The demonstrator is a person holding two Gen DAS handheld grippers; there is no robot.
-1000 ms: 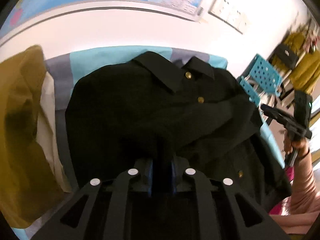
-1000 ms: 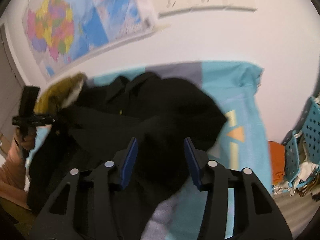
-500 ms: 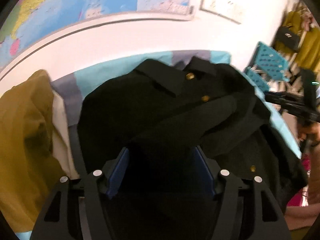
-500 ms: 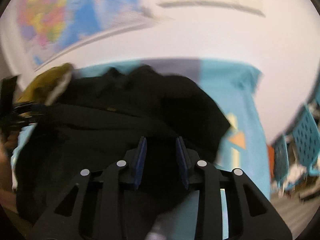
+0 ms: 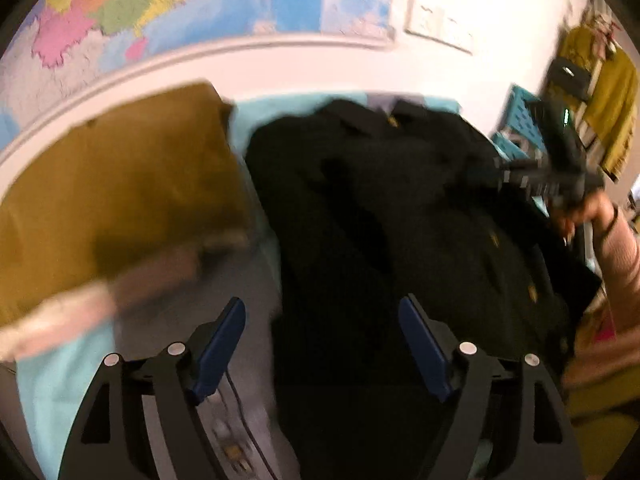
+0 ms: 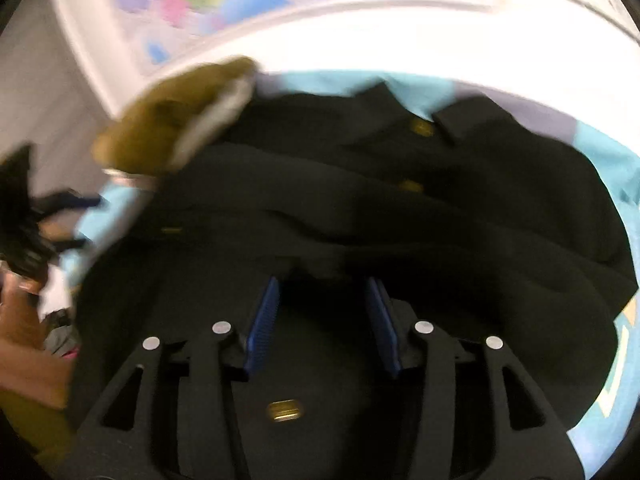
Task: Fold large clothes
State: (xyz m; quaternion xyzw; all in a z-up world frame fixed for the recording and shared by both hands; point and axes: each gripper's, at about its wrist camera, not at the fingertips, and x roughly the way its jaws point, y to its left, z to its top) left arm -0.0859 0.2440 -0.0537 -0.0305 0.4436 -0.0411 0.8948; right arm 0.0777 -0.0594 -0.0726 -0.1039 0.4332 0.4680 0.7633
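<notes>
A black collared jacket with gold buttons (image 5: 392,216) lies spread on a light blue sheet (image 5: 280,108), both sleeves folded across its front. It also shows in the right wrist view (image 6: 400,208). My left gripper (image 5: 322,340) is open wide and empty over the jacket's lower left edge. My right gripper (image 6: 324,300) is open over the jacket's lower part, with black cloth lying between its blue pads (image 6: 262,320); it also shows in the left wrist view (image 5: 560,172), held in a hand. The frames are blurred.
A folded mustard-yellow garment (image 5: 116,184) on a pale one lies left of the jacket, also in the right wrist view (image 6: 176,120). A wall with a map (image 5: 180,0) runs behind. Blue plastic crates (image 5: 520,116) and hanging yellow clothes (image 5: 612,92) stand at right.
My left gripper has opened, let go of the black cloth and swung left toward the mustard garment. My right gripper narrowed, then opened again, and moved left over the jacket.
</notes>
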